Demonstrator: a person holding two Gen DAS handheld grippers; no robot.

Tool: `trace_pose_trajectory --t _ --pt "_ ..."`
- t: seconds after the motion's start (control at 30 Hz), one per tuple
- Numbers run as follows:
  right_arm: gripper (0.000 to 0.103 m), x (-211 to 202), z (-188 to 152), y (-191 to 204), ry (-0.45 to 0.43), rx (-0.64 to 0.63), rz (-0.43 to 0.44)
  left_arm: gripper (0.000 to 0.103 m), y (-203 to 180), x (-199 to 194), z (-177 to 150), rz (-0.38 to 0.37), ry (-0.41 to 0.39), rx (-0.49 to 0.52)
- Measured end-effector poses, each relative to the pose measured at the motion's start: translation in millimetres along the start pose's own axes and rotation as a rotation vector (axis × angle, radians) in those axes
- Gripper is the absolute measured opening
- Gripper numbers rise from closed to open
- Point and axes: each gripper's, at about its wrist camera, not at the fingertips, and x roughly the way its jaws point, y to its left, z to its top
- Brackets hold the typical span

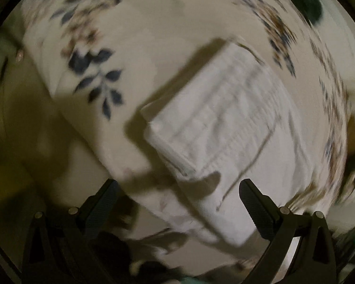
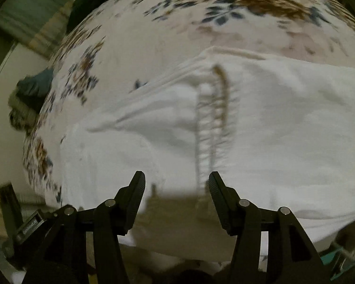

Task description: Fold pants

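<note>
- Both claws gape with nothing between their fingers: left gripper (image 1: pixel 177 189) hovers over the near edge of the folded white pants (image 1: pixel 224 127); right gripper (image 2: pixel 176 182) hangs above their ribbed seam.
- Pants lie on a cream floral bedspread (image 1: pixel 87 54).
- Beyond the bed, dim blurred room; dark teal cloth (image 2: pixel 35 85) beside the bedspread's edge.

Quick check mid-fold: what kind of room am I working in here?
Most likely a bedroom. The white pants lie folded on a soft, floral-printed bedsheet that looks like a bed, with other dark clothes heaped at its edge. Both views are blurred, so little else is clear.
</note>
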Motion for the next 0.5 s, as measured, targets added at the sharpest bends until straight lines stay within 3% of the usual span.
trace_pose_trajectory --t 0.1,0.13,0.17,0.2,0.23,0.33,0.43,0.5 --pt "0.058 -2 5 -14 0.003 0.054 -0.051 0.099 13 11 4 -0.079 -0.018 -0.088" --pt "0.058 -2 6 -19 0.009 0.071 -0.061 0.089 15 14 6 -0.116 -0.035 -0.108" --pt "0.058 -1 7 -26 0.016 0.090 -0.074 0.068 17 14 9 -0.130 -0.052 -0.113" --pt "0.058 0 8 -29 0.017 0.099 -0.085 0.055 17 15 11 -0.144 -0.074 -0.109" --pt "0.058 1 9 -33 0.019 0.106 -0.094 0.052 15 18 11 -0.142 -0.091 -0.101" --pt "0.058 5 14 -42 0.022 0.113 -0.123 0.052 19 25 8 -0.180 -0.124 -0.139" --pt "0.058 6 15 -43 0.024 0.118 -0.130 0.067 30 26 4 -0.246 -0.152 -0.167" --pt "0.058 6 15 -44 0.027 0.123 -0.126 0.069 31 27 4 -0.256 -0.162 -0.181"
